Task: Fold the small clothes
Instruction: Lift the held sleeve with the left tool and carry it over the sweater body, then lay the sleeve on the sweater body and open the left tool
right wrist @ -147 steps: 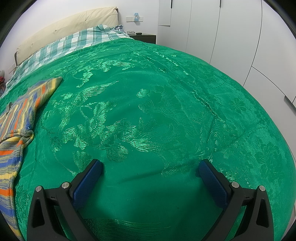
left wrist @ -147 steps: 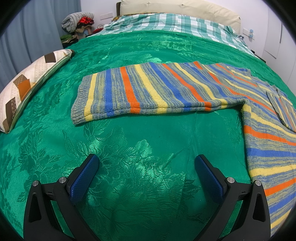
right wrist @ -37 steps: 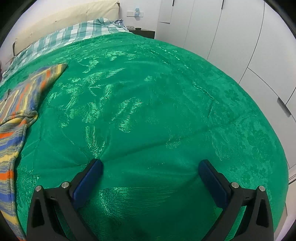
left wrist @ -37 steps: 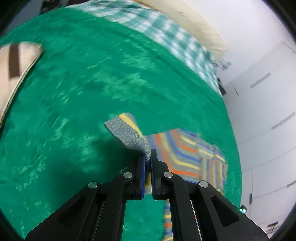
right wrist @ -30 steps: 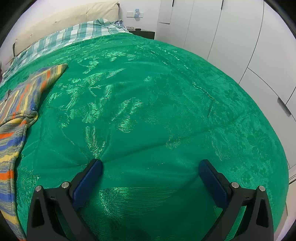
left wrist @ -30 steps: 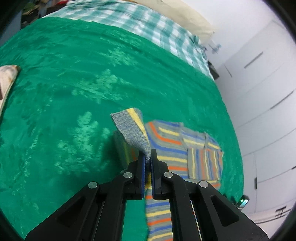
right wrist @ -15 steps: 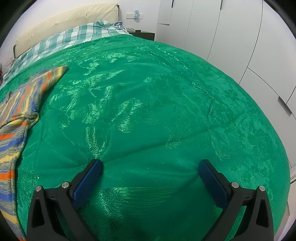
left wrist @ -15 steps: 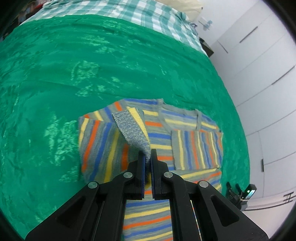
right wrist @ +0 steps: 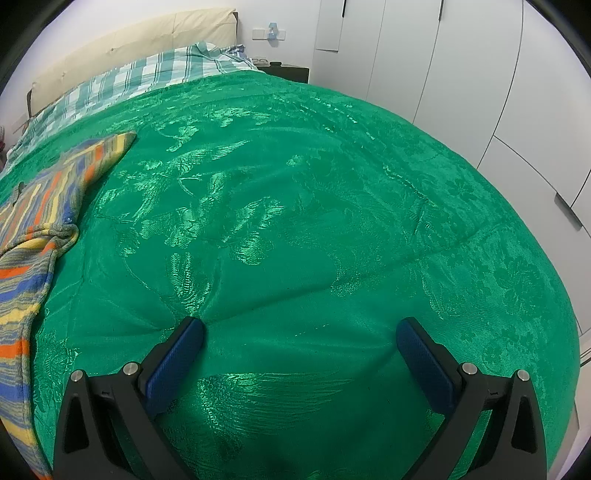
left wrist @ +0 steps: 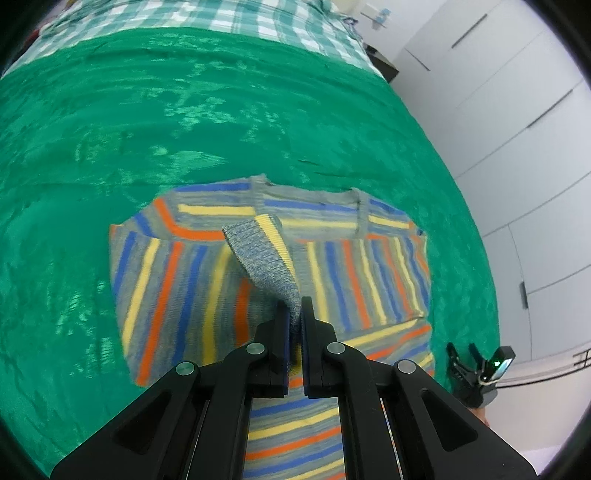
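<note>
A striped knit sweater (left wrist: 177, 280) in grey, blue, orange and yellow lies on the green bedspread (left wrist: 184, 122). My left gripper (left wrist: 293, 314) is shut on the sweater's sleeve cuff (left wrist: 266, 258) and holds it above the sweater's body, with the sleeve folded across the chest. In the right wrist view the sweater (right wrist: 40, 206) lies at the far left. My right gripper (right wrist: 299, 332) is open and empty, low over bare bedspread to the right of the sweater.
A plaid sheet (left wrist: 221, 22) and a cream headboard (right wrist: 129, 40) are at the bed's far end. White wardrobe doors (right wrist: 461, 74) stand along the right. The other gripper (left wrist: 480, 373) shows at the bed's right edge in the left wrist view.
My left gripper has closed on the sleeve cuff, lifted it and carried it rightward over the sweater's body. The right gripper has stayed still and open.
</note>
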Action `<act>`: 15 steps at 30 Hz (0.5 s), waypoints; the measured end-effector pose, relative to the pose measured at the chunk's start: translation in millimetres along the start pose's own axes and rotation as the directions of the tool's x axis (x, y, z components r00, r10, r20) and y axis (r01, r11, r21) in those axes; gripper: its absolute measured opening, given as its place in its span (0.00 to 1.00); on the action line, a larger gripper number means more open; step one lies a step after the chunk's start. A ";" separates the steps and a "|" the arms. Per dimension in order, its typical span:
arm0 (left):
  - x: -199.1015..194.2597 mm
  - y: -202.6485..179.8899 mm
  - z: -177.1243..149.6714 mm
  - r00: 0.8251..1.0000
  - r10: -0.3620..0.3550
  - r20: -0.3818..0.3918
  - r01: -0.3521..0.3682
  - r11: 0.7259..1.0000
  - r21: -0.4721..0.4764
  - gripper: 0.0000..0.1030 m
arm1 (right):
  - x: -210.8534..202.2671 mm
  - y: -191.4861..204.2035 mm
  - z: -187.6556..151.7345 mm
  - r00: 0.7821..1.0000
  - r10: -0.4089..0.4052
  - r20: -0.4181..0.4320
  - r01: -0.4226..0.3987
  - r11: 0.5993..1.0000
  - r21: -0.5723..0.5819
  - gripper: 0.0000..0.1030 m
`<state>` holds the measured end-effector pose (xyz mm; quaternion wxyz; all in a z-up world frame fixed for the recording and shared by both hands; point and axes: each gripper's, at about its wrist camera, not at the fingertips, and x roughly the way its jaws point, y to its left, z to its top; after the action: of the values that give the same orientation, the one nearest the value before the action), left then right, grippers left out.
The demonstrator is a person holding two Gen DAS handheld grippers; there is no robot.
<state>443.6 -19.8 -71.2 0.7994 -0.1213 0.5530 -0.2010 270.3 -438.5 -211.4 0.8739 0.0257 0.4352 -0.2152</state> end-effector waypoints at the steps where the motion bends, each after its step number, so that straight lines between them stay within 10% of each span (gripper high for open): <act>1: 3.4 -5.0 0.2 1.000 0.003 -0.003 -0.003 1.000 0.009 0.02 | -0.2 0.1 0.3 1.000 0.000 0.000 0.000 1.000 0.000 1.00; 15: 63.6 -44.2 -24.1 0.994 0.091 -0.055 -0.084 0.989 0.124 0.02 | 0.3 -0.1 -0.1 1.000 -0.003 0.002 0.003 1.000 -0.003 1.00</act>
<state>432.4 -87.4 -114.6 0.7963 -0.0418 0.5685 -0.2026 270.3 -438.6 -211.7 0.8739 0.0235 0.4347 -0.2162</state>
